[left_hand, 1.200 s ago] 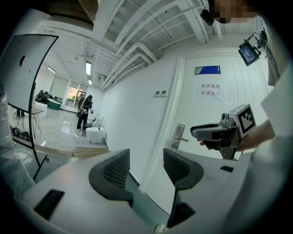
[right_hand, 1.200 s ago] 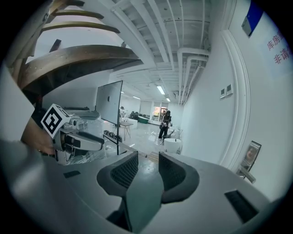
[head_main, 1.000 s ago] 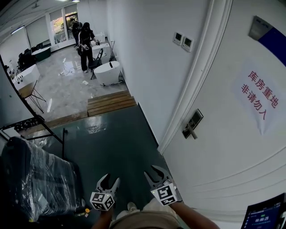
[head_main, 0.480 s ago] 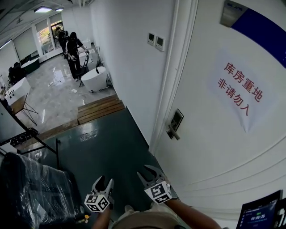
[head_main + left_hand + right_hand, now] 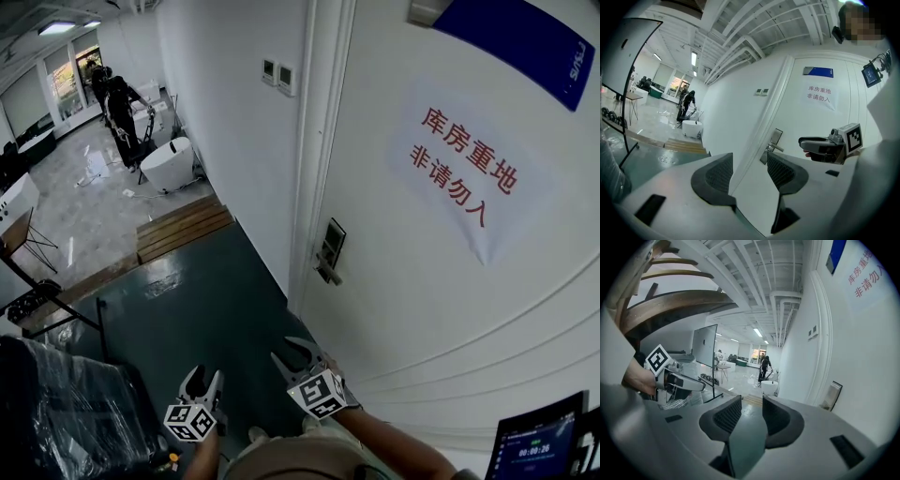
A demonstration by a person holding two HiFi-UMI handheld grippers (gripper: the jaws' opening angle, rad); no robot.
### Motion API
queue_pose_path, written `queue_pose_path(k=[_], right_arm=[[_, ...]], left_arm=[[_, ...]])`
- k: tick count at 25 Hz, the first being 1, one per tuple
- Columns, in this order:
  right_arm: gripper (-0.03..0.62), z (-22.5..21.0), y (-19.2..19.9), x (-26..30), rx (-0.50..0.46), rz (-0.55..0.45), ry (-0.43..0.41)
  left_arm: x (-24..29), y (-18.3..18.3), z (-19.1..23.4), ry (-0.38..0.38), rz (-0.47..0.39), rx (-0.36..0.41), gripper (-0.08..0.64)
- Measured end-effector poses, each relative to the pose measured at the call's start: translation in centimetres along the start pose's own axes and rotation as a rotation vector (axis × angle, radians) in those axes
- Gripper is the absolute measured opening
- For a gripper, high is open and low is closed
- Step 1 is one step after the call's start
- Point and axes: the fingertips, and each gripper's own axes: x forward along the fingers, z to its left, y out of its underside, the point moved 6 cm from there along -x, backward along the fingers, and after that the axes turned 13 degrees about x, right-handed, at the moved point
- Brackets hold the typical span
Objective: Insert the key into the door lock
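The white door [image 5: 441,300] fills the right side of the head view. Its metal lock plate with a lever handle [image 5: 327,251] sits at the door's left edge, also seen as the lock plate [image 5: 774,141] and the lock plate [image 5: 833,395]. My left gripper [image 5: 201,379] is low, over the dark floor, open and holding nothing. To its right, my right gripper [image 5: 298,352] is also open and holding nothing, well below the lock. No key shows in any view. The left gripper [image 5: 750,169] points toward the door; the right gripper [image 5: 751,412] points along the wall.
A paper sign with red characters [image 5: 457,176] and a blue plate [image 5: 525,37] are on the door. Wall switches [image 5: 277,73] are left of the frame. A plastic-wrapped bundle [image 5: 66,403], wooden step [image 5: 183,225], white tub [image 5: 169,159], distant person [image 5: 117,103] and tablet [image 5: 534,448] are around.
The head view has swung toward the door, so the lock and sign sit further left and larger. Both grippers have drifted slightly left and lower in the view, still open.
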Motion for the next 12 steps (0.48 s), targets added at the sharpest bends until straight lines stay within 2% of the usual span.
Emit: queue_pose_path(k=[5, 12], right_arm=[[0.149, -1.2, 0.4, -0.5, 0.022, 0.004, 0.005], [0.149, -1.7, 0.8, -0.9, 0.075, -0.01, 0.011]], left_arm=[[0.7, 0.0, -1.0, 0.01, 0.014, 0.013, 0.245], [0.4, 1.0, -0.9, -0.008, 0.084, 0.02, 0.245]])
